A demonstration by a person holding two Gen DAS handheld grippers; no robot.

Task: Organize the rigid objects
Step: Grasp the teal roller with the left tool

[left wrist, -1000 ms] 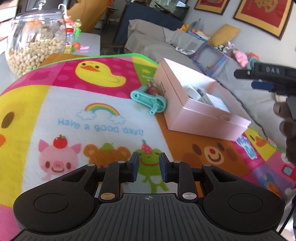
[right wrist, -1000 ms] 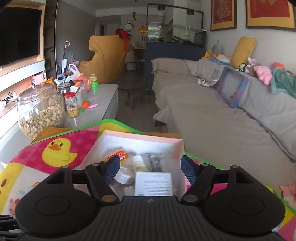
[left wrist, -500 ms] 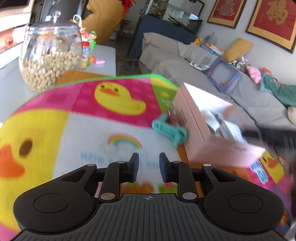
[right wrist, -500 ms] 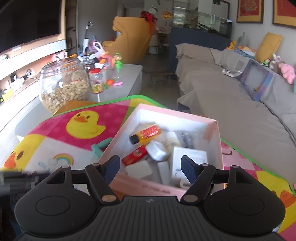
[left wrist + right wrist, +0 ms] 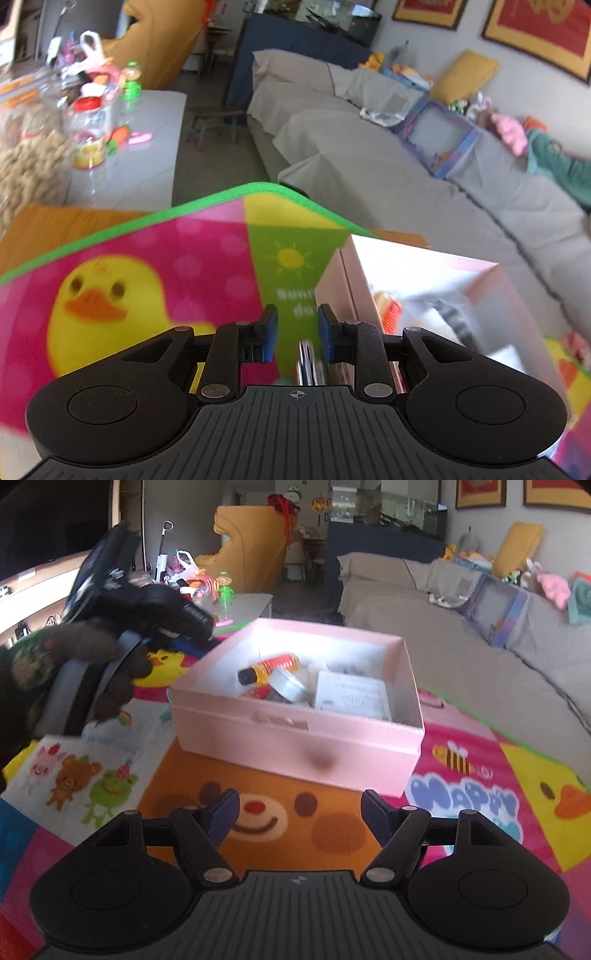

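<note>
A pink open box (image 5: 295,734) sits on a colourful play mat (image 5: 258,830). It holds an orange-labelled bottle (image 5: 269,666), a white round tin (image 5: 286,683), a white carton (image 5: 351,698) and other small items. The box also shows in the left wrist view (image 5: 343,273), blurred. My left gripper (image 5: 293,338) hovers beside the box's left wall, fingers a narrow gap apart and empty; a blurred dark object (image 5: 306,360) lies below them. My right gripper (image 5: 299,816) is wide open and empty, in front of the box. A teal toy (image 5: 165,716) barely peeks out left of the box.
A glass jar of nuts (image 5: 26,155) and small bottles (image 5: 90,136) stand on a grey table at the far left. A grey sofa (image 5: 461,646) runs along the right. The hand holding the left gripper (image 5: 103,657) fills the left of the right wrist view.
The left gripper moved forward and right, up beside the box. The right gripper pulled back from over the box to the mat in front of it.
</note>
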